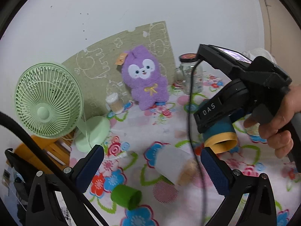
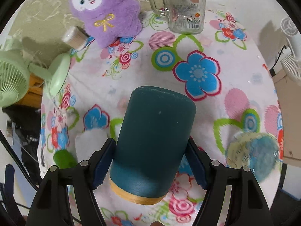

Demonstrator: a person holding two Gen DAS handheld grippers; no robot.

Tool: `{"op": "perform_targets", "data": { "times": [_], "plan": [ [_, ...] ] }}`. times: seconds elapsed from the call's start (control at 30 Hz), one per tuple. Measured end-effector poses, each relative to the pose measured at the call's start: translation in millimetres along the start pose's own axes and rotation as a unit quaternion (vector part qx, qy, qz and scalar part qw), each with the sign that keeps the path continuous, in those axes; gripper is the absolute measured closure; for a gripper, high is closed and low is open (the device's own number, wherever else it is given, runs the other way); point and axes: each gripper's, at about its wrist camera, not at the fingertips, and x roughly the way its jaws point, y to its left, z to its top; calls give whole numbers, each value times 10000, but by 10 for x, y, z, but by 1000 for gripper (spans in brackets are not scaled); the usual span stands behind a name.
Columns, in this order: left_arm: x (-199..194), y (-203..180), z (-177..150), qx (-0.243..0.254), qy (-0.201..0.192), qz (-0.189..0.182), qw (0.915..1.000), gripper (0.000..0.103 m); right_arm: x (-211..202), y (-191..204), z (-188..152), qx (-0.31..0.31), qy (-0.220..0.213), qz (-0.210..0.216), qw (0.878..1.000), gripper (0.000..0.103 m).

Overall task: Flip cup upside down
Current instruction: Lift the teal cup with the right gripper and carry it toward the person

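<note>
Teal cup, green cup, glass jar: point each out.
teal cup [image 2: 154,143], right wrist view, middle of its side wall.
green cup [image 1: 127,197], left wrist view, its outer side.
glass jar [image 2: 185,9], right wrist view, its labelled front.

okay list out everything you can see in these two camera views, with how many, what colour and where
cup: one, dark teal with a yellow rim band, held tilted above the cloth between the right gripper's fingers
tablecloth: one, white with bright flowers, covering the table
plush toy: one, purple, at the back against the mat
mat: one, olive green with white line drawings, leaning on the wall
desk fan: one, pale green, back left
glass jar mug: one, clear, empty, back right of the plush
toothpick holder: one, clear, left of the plush
green cap: one, lying near the front
white paper cup: one, blurred, on its side mid-front
left gripper: open, empty
right gripper: shut on the cup
hand: one, holding the right gripper's handle
</note>
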Motion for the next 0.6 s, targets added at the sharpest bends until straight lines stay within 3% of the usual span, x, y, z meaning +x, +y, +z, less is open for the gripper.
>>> {"op": "perform_targets", "data": {
  "times": [0.6],
  "plan": [
    [-980, -680, -645, 216, 84, -521, 9984, 0, -339, -146, -1404, -1146, 428, 15, 9925, 27]
  ]
}}
